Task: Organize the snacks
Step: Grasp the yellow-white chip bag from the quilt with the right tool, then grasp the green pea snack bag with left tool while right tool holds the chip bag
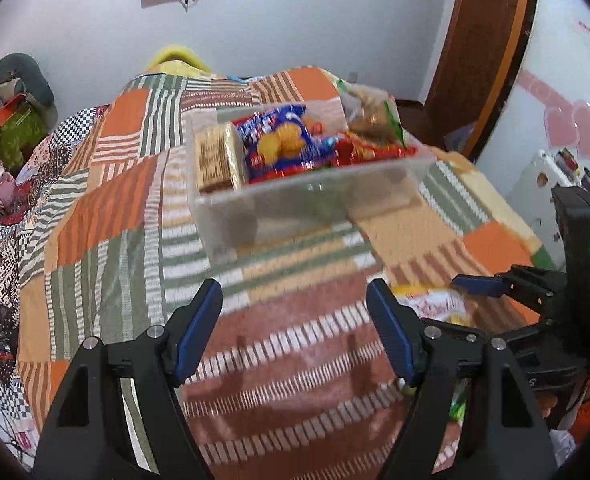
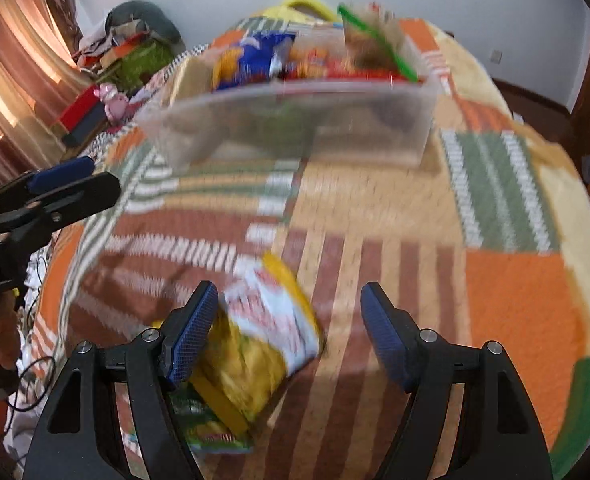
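Note:
A clear plastic box (image 1: pixel 311 196) stands on the patchwork bedspread and holds several snack packs, among them a blue biscuit bag (image 1: pixel 279 140) and a tan wafer pack (image 1: pixel 217 158). The box also shows in the right wrist view (image 2: pixel 295 124). My left gripper (image 1: pixel 295 328) is open and empty, above the bedspread, short of the box. My right gripper (image 2: pixel 289 332) is open over a yellow-and-white snack bag (image 2: pixel 263 332) that lies on the bedspread by its left finger. A green pack (image 2: pixel 211 432) lies under that bag. The right gripper also shows in the left wrist view (image 1: pixel 483 284).
The patchwork bedspread (image 1: pixel 107 200) covers the whole bed. Clutter and a pink toy (image 1: pixel 1 184) sit at the far left of the bed. A wooden door (image 1: pixel 483 40) and a wall with pink hearts are at the right. The left gripper's finger (image 2: pixel 61 170) shows at the left.

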Motion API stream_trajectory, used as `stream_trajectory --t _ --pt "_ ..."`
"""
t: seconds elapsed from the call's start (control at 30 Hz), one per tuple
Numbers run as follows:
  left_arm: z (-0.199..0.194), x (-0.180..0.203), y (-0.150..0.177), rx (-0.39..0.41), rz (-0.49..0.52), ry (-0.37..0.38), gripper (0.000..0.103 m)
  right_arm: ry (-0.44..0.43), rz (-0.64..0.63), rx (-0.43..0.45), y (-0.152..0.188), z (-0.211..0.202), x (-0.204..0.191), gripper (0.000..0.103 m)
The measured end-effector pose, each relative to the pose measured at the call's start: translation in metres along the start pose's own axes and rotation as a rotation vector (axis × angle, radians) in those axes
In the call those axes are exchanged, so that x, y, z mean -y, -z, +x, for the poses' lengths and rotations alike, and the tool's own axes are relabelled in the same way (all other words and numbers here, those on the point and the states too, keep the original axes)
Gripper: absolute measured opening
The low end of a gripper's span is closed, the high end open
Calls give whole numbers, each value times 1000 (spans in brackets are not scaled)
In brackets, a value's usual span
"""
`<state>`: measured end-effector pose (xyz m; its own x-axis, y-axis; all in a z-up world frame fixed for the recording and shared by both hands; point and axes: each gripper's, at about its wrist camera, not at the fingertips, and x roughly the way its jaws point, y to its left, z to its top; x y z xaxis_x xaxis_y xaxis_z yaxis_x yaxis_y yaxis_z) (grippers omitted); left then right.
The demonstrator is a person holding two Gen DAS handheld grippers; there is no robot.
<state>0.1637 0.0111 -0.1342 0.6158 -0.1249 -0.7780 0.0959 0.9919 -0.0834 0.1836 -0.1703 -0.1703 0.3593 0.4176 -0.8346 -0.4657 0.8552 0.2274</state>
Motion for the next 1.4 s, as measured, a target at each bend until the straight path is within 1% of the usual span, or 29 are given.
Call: stream_trajectory --t 0.07,0.2,0.27,0.3,0.33,0.37,0.43,0.6,0.83,1.03,1.13,1.17,1.23,1.27,1.3,1.33,1.4 --pt "-1 4 8 -4 18 -1 74 6 0 11 3 -3 1 70" --pt "0 15 17 -15 41 16 74 11 16 13 2 -4 6 60" --pt "1 19 19 -20 44 27 74 2 17 16 4 -5 5 50" --pt "2 21 21 -23 42 34 74 -10 19 17 3 -2 4 38" --pt "3 23 21 -26 40 38 74 -11 20 19 6 -2 3 34" --pt "4 25 23 -33 39 46 74 -11 22 26 9 -3 3 33" --pt "5 28 24 -42 40 51 74 -24 32 40 11 -4 2 27" --pt "4 39 27 -62 41 79 74 -6 42 76 19 -18 4 24" --pt "6 61 34 -99 59 128 75 35 65 146 30 -49 19 23" --pt "20 80 51 -152 97 133 75 41 82 179 39 -66 25 23" --pt "26 81 59 -157 79 145 75 40 89 184 39 -68 26 23" --pt "27 80 61 -155 73 143 72 39 89 185 39 -70 27 23" --pt "28 79 61 -141 70 132 58 37 87 188 38 -70 25 23" --pt "29 78 60 -140 75 121 46 36 86 189 38 -70 25 23" --pt "30 77 59 -138 74 113 40 35 85 189 37 -69 24 23" --pt "31 74 57 -135 62 118 39 33 85 189 36 -69 23 23" --pt "31 67 54 -129 40 133 32 30 84 189 35 -67 22 23"
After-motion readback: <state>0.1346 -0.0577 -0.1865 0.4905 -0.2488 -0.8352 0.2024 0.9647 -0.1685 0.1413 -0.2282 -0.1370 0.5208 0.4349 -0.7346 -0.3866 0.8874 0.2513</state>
